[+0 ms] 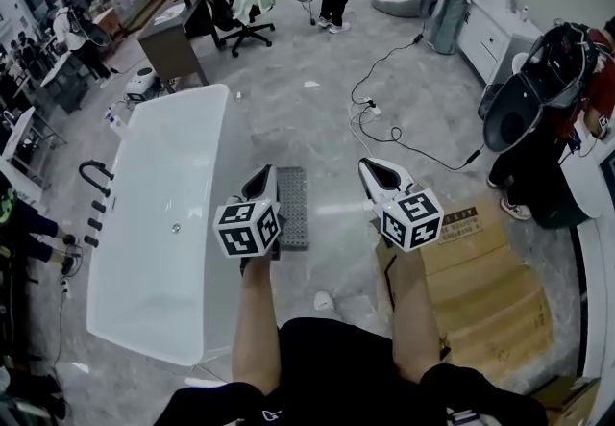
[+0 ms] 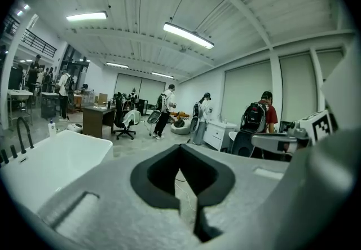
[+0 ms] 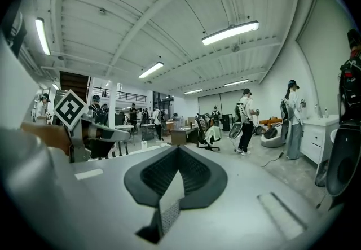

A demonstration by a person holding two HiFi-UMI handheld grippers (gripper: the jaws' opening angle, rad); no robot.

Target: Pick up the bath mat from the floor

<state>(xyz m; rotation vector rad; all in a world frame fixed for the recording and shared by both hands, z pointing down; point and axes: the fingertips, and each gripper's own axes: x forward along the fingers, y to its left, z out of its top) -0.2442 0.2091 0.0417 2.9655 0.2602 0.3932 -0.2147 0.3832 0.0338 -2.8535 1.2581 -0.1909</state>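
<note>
**Head view: mat flat on the floor, both tools shut and empty**

Up in front of the person, the left tool (image 1: 265, 176) and the right tool (image 1: 373, 170) are each pressed together with nothing between the jaws. Each tool's own view shows only a sliver of room through the slit. The bath mat (image 1: 292, 208), grey and ribbed, lies flat on the floor (image 1: 317, 107) just beside the bathtub (image 1: 207, 222), its near end hidden behind the left tool.

To do the pickup well, as I judge it, spread the jaws before going down and tip the tools from nearly level towards the floor. A flat mat on hard floor gives little to bite. Go for an edge or corner rather than the middle, sliding one jaw under. Taking two corners of one short end, one per tool, should keep it from folding.

Counted: one mat, one bathtub, two tools with one marker cube each, one black cable (image 1: 404, 140), and one heap of flattened cardboard (image 1: 485, 289) whose sheets I cannot number.
</note>
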